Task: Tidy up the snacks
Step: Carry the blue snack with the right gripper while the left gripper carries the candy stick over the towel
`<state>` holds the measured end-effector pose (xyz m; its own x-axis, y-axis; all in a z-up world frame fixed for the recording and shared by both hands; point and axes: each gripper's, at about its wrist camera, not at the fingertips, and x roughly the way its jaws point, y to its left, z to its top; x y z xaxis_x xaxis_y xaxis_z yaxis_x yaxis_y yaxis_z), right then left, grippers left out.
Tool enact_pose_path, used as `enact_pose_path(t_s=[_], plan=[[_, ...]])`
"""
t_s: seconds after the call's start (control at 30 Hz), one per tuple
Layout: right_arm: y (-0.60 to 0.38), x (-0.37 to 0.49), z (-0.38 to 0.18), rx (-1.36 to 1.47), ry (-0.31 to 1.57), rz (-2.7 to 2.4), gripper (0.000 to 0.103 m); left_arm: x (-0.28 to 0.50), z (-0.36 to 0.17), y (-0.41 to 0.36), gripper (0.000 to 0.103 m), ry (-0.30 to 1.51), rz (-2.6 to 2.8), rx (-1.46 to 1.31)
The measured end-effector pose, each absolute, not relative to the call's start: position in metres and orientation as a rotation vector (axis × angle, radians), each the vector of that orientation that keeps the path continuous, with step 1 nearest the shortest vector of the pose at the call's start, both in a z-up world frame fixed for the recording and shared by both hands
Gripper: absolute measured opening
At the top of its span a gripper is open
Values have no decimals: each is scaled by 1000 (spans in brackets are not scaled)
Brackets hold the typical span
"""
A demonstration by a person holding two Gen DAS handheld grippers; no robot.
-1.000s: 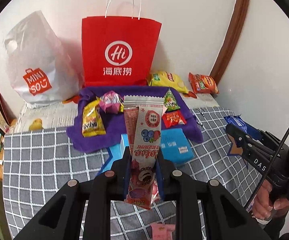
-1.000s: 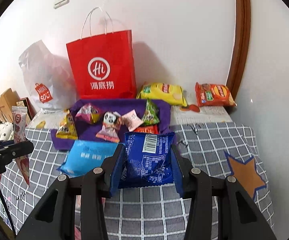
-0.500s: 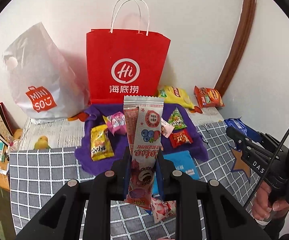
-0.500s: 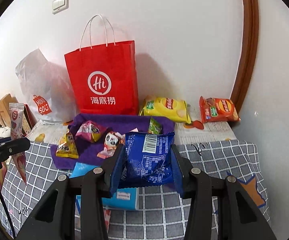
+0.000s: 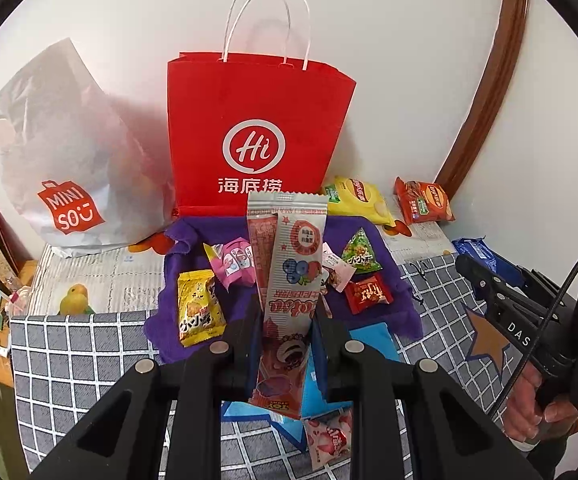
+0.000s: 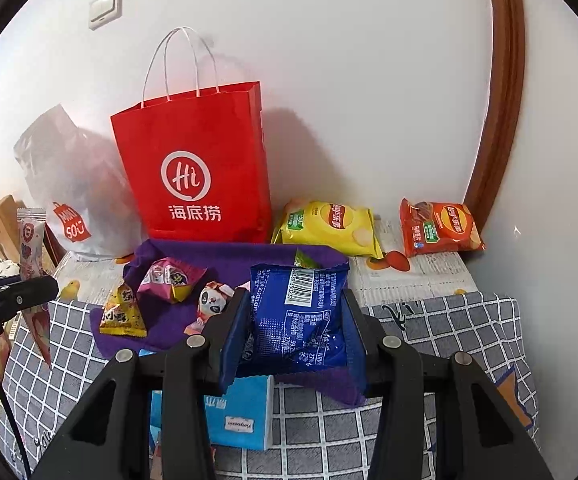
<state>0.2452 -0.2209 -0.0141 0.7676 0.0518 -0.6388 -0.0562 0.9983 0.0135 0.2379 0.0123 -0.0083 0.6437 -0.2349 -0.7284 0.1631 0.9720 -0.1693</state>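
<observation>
While your left gripper [image 5: 285, 332] is clamped on a long silver-and-pink snack stick [image 5: 289, 280] that stands upright between its jaws, your right gripper [image 6: 295, 328] is clamped on a blue snack packet [image 6: 299, 316], barcode side facing the camera; both packets are held above the grey checked tablecloth [image 5: 77, 356]. Beneath the grippers a light blue tissue pack [image 6: 245, 416] lies flat on the cloth, and a small pink strawberry packet [image 5: 327, 436] lies just beside it. Farther out, a purple towel [image 5: 373, 312] is spread on the table and carries the loose snacks: a yellow packet [image 5: 199, 308], a pink packet [image 5: 235, 262], a green triangular packet [image 5: 359, 254], a red packet [image 5: 367, 294] and a panda-print packet [image 6: 213, 300]. Behind the towel a red paper bag [image 5: 257, 136] stands upright against the wall with its top open; its contents cannot be seen. To its left a white plastic bag [image 5: 61, 168] slumps against the wall, contents likewise hidden. To the right of the red bag, a yellow crisp bag [image 6: 329, 226] and an orange crisp bag [image 6: 439, 226] rest near the wall. Your right hand [image 5: 529, 412] grips the right gripper's handle.
</observation>
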Motion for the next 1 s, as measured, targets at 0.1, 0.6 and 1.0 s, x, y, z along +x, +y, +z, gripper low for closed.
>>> enact_pose_path(t_s=[0.1, 0.6, 1.0], plan=[[-222, 253, -17, -9, 703, 56, 44, 245, -14, 12, 21, 854, -229, -94], [-221, 271, -25, -39, 734, 58, 44, 261, -17, 22, 21, 878, -209, -94], [-220, 281, -37, -30, 747, 72, 44, 277, -33, 28, 21, 903, -203, -115]])
